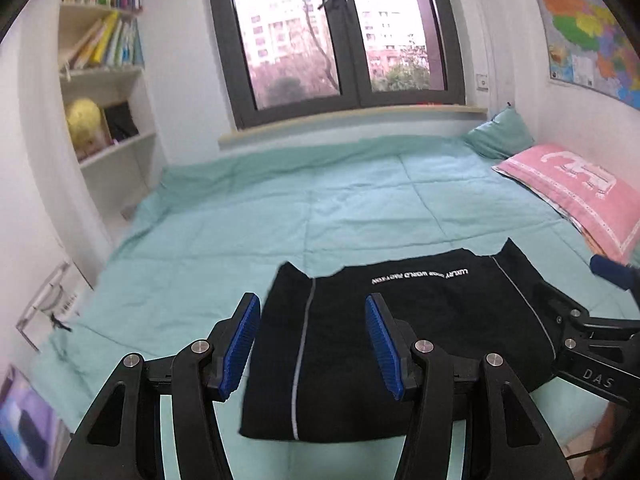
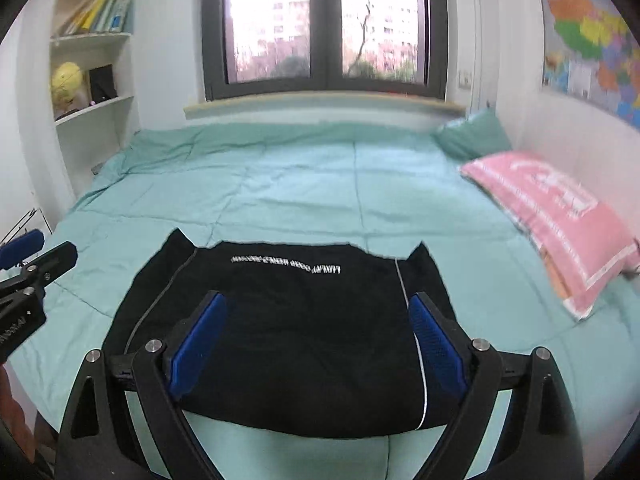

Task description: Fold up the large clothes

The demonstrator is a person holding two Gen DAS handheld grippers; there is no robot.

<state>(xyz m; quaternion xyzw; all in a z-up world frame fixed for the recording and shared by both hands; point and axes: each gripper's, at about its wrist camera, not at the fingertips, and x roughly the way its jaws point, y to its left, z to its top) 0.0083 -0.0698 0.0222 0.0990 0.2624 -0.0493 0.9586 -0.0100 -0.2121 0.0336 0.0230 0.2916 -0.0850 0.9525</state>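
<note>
Left hand-held gripper [image 1: 310, 344] hovering with jaws partly apart, gripping nothing; folded black garment [image 1: 400, 340] lying flat on the bed [image 1: 280, 208] just beyond and below; right hand-held gripper [image 2: 316, 344] hanging wide open, empty, over the same garment

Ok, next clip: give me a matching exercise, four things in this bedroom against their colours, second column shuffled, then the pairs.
Things:
1. garment
2. bedspread
3. near pillow
4. globe

Colours:
A. pink
B. yellow
C. black
D. mint green

Pairs: 1-C, 2-D, 3-A, 4-B
</note>
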